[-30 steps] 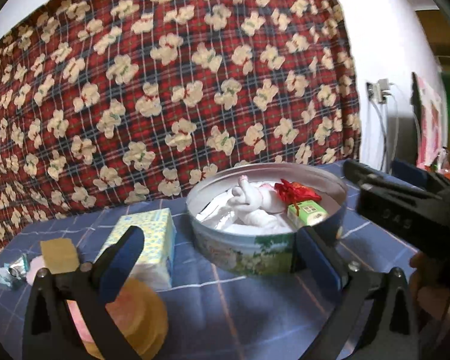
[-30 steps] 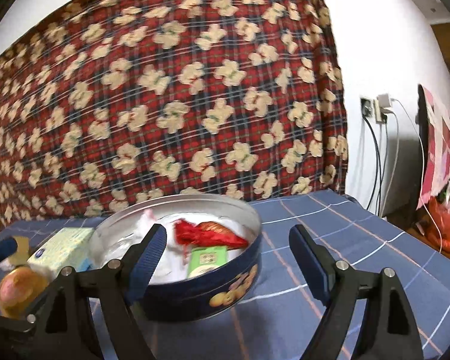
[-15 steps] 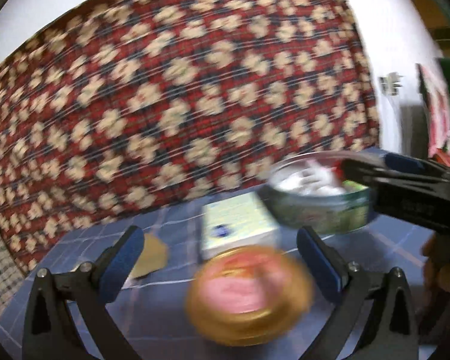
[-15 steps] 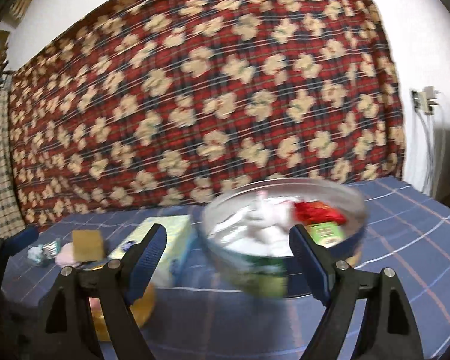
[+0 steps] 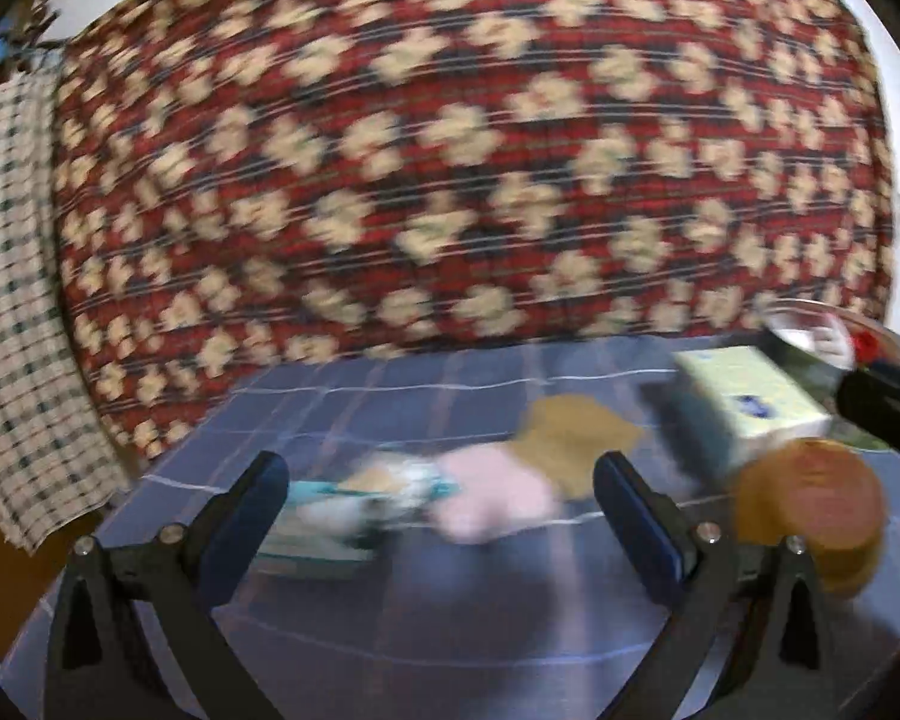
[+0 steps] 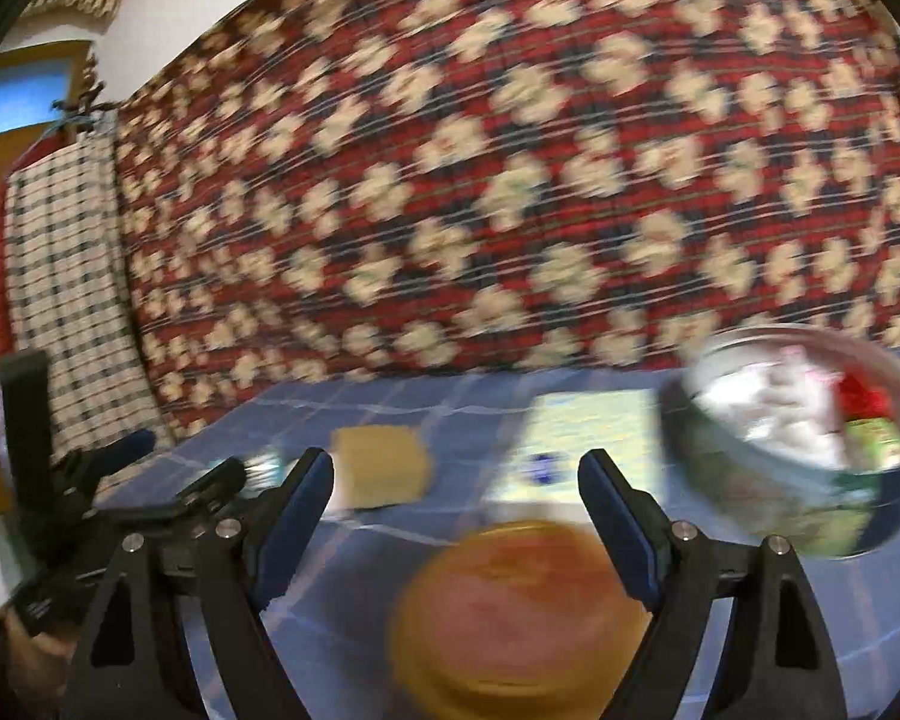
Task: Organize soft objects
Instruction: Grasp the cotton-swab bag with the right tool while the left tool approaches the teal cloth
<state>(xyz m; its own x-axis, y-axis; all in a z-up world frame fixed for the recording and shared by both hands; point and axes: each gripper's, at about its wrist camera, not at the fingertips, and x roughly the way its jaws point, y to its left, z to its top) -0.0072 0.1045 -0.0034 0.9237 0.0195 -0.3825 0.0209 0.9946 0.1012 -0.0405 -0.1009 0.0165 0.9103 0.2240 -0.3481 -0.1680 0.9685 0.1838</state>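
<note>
- Several soft items lie loose on the tabletop: a pink soft object, a tan sponge-like block touching it behind, and a white-and-teal bundle just to its left, all blurred.
- Between the fingers of the left tool, jaws apart and empty, the pink object and the bundle sit just ahead, untouched.
- Right tool also stands with jaws apart, gripping nothing; a round orange-and-pink cushion-like piece lies below and between its fingers, contact unclear.
- At the right, a round tin already holds white soft things, a red piece and a small green box; a pale tissue pack lies beside it.
- Risk, as a judgement: with pink object, block and bundle packed so close, a closing left tool could catch two at once or pinch only a loose edge that slips free.
- Heavy blur suggests fast motion; an overshoot could shove the items along the blue checked cloth.
</note>
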